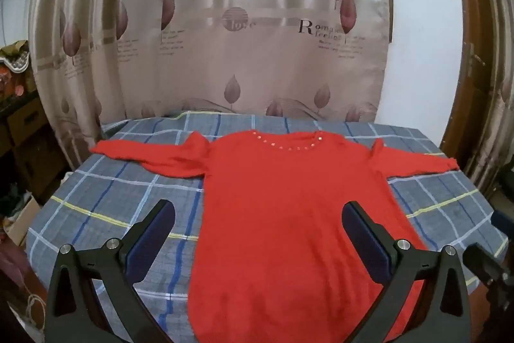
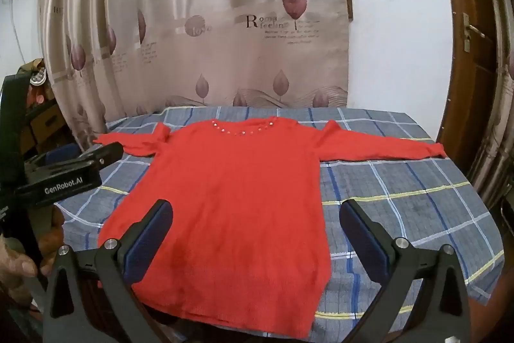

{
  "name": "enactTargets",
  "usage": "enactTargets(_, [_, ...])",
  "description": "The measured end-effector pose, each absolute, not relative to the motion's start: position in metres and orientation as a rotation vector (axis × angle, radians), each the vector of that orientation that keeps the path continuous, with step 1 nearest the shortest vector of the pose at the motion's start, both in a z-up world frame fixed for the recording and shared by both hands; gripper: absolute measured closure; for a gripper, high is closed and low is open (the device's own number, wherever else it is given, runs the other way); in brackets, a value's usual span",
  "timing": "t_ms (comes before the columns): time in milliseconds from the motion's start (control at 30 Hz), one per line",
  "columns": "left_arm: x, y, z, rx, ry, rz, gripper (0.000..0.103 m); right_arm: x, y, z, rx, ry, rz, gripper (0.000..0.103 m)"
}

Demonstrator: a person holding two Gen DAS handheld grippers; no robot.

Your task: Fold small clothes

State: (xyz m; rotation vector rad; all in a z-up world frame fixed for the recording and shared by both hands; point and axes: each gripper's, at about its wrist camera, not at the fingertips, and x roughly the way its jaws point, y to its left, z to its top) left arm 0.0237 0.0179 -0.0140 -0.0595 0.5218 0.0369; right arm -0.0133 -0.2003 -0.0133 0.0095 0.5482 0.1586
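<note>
A red long-sleeved sweater [image 1: 273, 214] with studs along the neckline lies flat, face up, on a table under a blue plaid cloth [image 1: 106, 192]. Both sleeves are spread out sideways. It also shows in the right wrist view [image 2: 231, 198]. My left gripper [image 1: 258, 224] is open and empty, above the sweater's lower body. My right gripper [image 2: 255, 222] is open and empty, above the sweater's lower right side. The left gripper's body [image 2: 64, 179] shows at the left of the right wrist view, held by a hand.
A beige leaf-print curtain [image 1: 225, 37] hangs behind the table. A wooden door frame [image 2: 462, 53] stands at the right. Boxes and clutter [image 1: 19, 118] sit at the left. The plaid cloth [image 2: 401, 198] lies bare to the sweater's right.
</note>
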Motion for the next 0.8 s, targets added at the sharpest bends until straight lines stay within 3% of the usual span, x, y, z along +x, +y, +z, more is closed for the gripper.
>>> enactTargets(800, [0.095,0.026,-0.024,0.005,0.574,0.105,0.0,0.075,-0.196,-0.023,0.064,0.641,0.231,0.0])
